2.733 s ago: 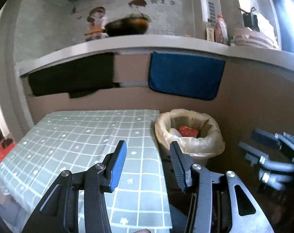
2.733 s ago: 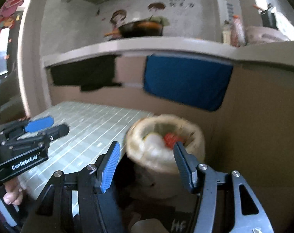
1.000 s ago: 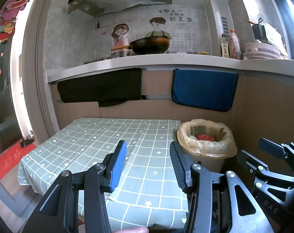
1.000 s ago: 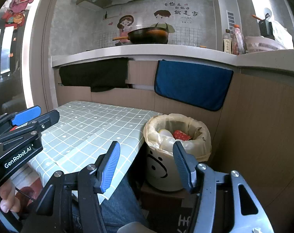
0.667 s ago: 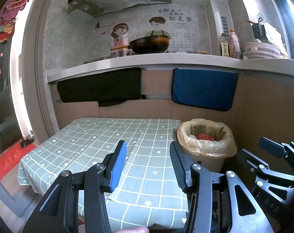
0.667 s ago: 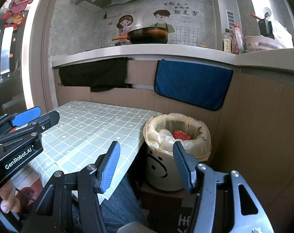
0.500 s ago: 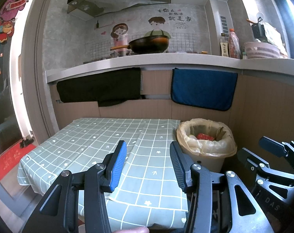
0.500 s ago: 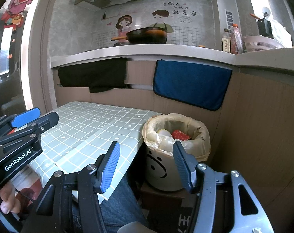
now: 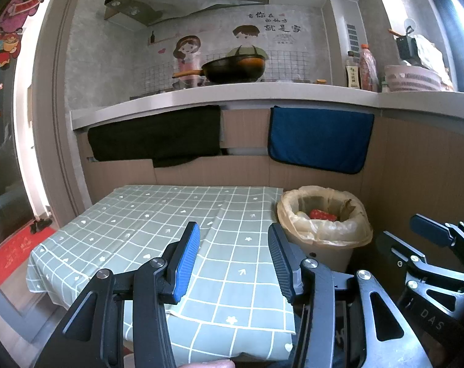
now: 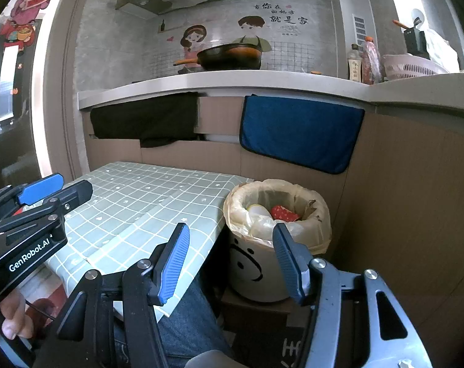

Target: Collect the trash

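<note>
Trash [image 10: 282, 213] (in the bin [image 10: 259, 263]) lies beyond the spread, empty right hand-held gripper [image 10: 232, 260].

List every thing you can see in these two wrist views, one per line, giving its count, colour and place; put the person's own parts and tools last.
Low table with checked cloth: one, pale green, white grid, left of the bin.
Lined waste bin with smiley face: one, white, tan bag, on a brown box beside the table.
Red wrapper: one, red, inside the bin.
Hanging towel: one, blue, below the counter.
Hanging cloth: one, black, below the counter.
Wok: one, black, on the counter.
Bottles: two, counter, right.
Plastic basket: one, pink, counter, far right.
Left gripper: open, empty.
Right gripper: open, empty.
Hand: one, holding the left gripper.
</note>
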Available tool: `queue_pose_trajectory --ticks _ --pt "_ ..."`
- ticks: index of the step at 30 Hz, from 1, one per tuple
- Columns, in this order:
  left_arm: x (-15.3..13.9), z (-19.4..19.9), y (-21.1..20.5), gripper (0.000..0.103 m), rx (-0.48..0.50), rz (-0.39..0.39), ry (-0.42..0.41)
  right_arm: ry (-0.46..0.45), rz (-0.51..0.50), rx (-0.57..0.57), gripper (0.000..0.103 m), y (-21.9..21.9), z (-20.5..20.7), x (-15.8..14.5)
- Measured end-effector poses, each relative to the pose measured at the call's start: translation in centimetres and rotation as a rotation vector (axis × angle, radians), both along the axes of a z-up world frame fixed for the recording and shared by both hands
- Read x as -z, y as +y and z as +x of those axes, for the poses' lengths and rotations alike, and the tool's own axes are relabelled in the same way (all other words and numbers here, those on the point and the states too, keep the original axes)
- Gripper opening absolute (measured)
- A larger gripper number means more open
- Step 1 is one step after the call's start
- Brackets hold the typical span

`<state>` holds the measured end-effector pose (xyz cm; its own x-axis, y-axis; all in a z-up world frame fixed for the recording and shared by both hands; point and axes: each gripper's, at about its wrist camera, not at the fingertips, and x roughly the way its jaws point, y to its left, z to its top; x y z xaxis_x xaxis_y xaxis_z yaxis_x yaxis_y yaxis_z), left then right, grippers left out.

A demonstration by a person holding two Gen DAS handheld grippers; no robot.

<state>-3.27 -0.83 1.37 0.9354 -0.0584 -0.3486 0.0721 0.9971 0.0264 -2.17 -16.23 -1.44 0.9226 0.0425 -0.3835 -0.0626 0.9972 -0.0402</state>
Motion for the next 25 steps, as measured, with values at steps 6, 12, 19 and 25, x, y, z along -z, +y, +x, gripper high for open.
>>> queue_pose_trajectory --ticks 6,12,19,25 --pt "0.05 0.03 0.06 0.047 0.009 -0.002 0.001 0.000 0.000 0.000 0.054 -0.01 0.00 0.00" --pt "0.04 0.05 0.09 0.047 0.014 -0.001 -0.001 0.000 0.001 0.002 0.054 -0.03 -0.03 -0.03" --pt "-0.02 0.07 0.05 0.047 0.012 -0.001 0.000 -0.001 0.000 0.001 0.054 -0.05 0.00 -0.04" --pt "-0.15 -0.01 -0.15 0.047 0.017 -0.005 0.004 -0.001 0.001 0.004 0.054 -0.02 -0.14 -0.11"
